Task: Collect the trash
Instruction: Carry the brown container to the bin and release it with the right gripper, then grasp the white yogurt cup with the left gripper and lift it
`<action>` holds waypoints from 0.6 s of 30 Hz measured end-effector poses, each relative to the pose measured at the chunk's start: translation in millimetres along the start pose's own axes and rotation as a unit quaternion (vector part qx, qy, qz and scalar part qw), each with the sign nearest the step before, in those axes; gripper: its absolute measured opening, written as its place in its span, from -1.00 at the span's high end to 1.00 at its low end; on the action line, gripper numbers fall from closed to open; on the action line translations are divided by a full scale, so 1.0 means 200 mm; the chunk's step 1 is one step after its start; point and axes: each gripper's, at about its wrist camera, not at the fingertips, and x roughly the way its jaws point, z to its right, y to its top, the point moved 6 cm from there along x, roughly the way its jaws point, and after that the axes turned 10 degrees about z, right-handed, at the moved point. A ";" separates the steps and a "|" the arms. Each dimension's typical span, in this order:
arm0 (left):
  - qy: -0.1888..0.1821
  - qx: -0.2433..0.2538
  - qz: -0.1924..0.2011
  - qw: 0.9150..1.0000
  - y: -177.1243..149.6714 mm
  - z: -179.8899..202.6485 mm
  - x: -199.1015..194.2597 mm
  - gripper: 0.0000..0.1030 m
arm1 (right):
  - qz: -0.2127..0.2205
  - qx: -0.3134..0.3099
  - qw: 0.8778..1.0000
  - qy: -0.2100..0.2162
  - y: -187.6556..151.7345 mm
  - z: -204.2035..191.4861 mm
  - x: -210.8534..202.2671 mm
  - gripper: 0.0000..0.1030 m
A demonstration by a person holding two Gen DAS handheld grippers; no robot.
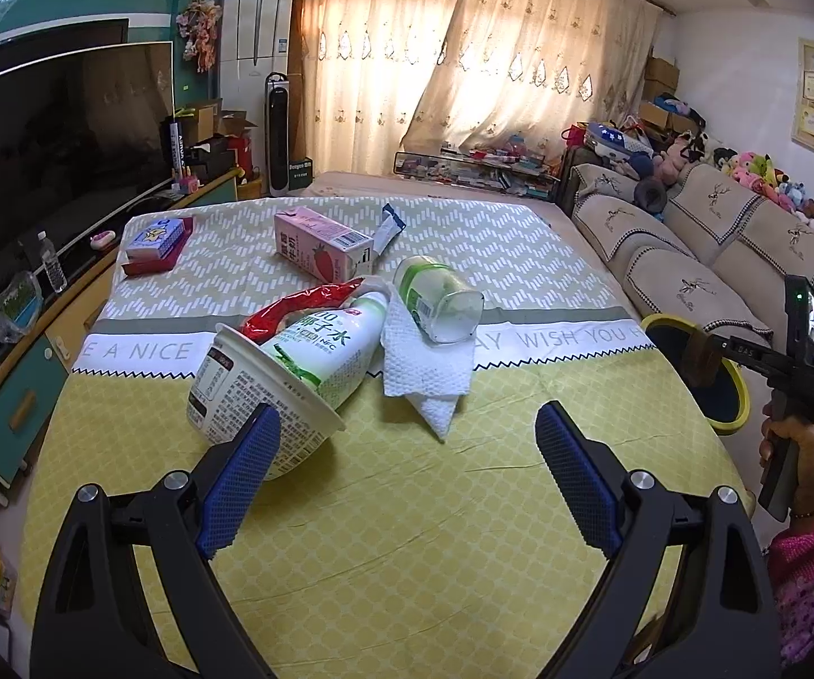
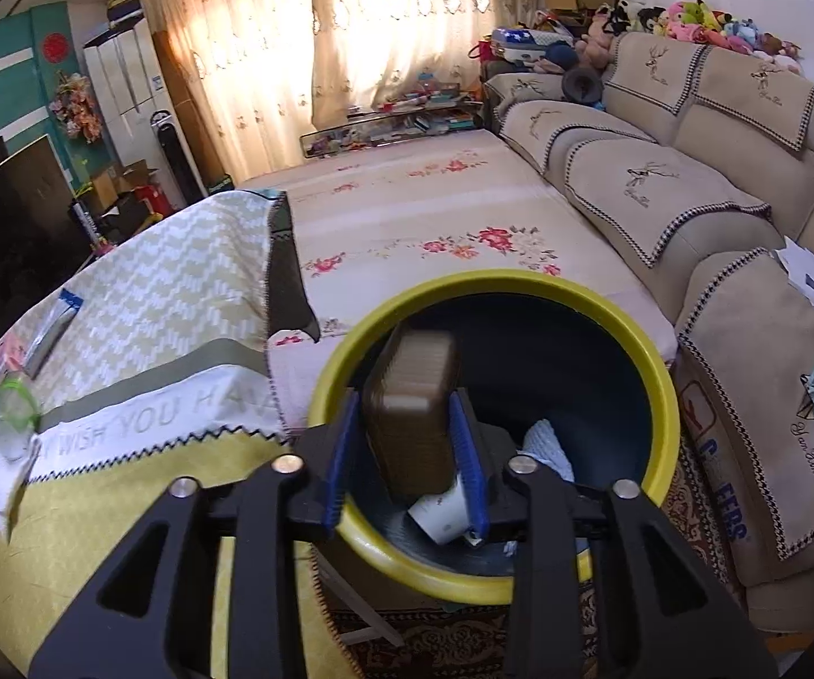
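Dropping a brown ridged box (image 2: 411, 413) between loosened right claw (image 2: 410, 455) pads over the yellow-rimmed bin (image 2: 628, 305); left claw (image 1: 407, 469) gapes, bottles, cartons and tissue remain on the desk (image 1: 407, 509).

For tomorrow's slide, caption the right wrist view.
Right gripper poised over the yellow-rimmed bin, a brown box between its blue pads.

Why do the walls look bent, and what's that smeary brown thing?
Left wrist view: the fisheye lens bows the room's edges; backlit beige curtains glow nearly white. Right wrist view: the brown ridged plastic box between the right gripper pads is motion-blurred at its top, over the yellow-rimmed bin.
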 end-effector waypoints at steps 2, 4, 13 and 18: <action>0.001 0.000 -0.001 1.000 0.00 0.00 0.00 -0.75 | 0.002 0.000 1.000 -0.001 0.00 0.00 0.00 0.17; 0.003 0.000 -0.001 1.000 -0.01 -0.01 0.00 -0.75 | 0.003 -0.002 1.000 0.000 0.00 -0.01 0.00 0.16; 0.023 -0.007 -0.003 1.000 -0.03 -0.13 0.00 -0.75 | 0.006 -0.010 1.000 0.014 0.01 -0.08 -0.04 0.09; 0.032 -0.017 -0.007 0.999 -0.03 -0.26 0.03 -0.75 | 0.002 -0.016 1.000 0.022 0.00 -0.12 -0.04 0.09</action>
